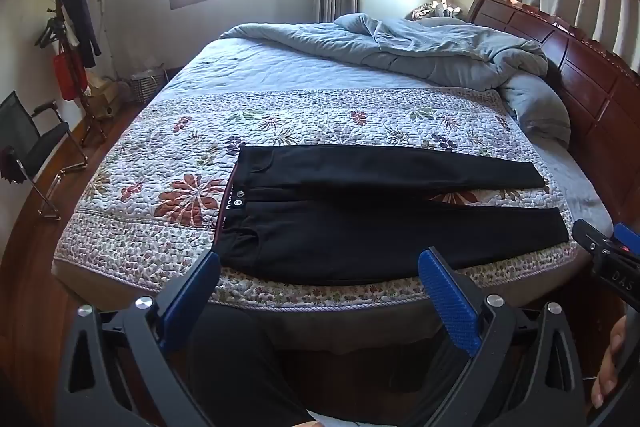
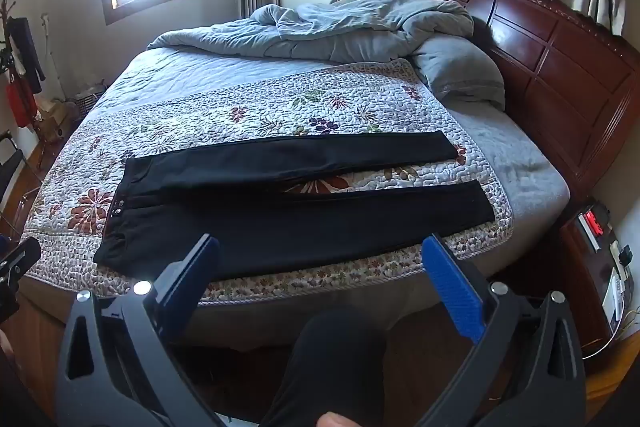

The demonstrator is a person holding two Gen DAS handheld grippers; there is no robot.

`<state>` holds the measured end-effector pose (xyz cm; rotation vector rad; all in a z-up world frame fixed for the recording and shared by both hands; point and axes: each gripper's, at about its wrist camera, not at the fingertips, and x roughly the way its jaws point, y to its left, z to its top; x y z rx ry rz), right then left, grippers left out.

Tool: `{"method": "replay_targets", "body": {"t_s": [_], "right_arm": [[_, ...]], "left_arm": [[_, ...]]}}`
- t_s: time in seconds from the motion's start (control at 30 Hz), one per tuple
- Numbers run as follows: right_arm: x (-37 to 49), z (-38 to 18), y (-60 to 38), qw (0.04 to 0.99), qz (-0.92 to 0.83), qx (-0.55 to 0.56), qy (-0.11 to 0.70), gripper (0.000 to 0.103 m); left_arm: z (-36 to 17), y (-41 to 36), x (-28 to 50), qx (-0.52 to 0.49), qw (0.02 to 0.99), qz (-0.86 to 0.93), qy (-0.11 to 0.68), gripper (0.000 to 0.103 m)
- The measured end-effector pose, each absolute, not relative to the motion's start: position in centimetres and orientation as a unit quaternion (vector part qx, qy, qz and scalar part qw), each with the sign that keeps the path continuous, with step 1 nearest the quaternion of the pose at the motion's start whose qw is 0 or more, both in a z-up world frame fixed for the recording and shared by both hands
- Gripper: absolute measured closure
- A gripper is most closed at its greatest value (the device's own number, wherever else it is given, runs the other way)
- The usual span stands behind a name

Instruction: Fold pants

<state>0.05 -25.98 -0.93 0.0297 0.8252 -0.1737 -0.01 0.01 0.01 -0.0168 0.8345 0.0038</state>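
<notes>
The left hand-held gripper (image 1: 320, 291) is held tilted downward, its jaws spread wide with nothing between the blue pads (image 1: 450, 301). The right hand-held gripper (image 2: 320, 279) is carried at a like downward tilt, jaws equally wide and empty, blue pads (image 2: 452, 287) well apart. In the left wrist view, the right unit is seen at the right edge, level with the left one, and fingers (image 1: 608, 367), probably of the right hand, are glimpsed below it. A dark-clad leg (image 2: 332, 367) is seen beneath the jaws.
</notes>
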Motion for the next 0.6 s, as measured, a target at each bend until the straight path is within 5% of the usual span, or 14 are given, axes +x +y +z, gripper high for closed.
{"method": "replay_targets", "body": {"t_s": [0.6], "right_arm": [[-0.04, -0.88, -26.14, 0.914, -0.081, 0.016, 0.398, 0.003]], "left_arm": [[0.46, -0.08, 0.09, -0.004, 0.915, 0.003, 0.404, 0.004]]}}
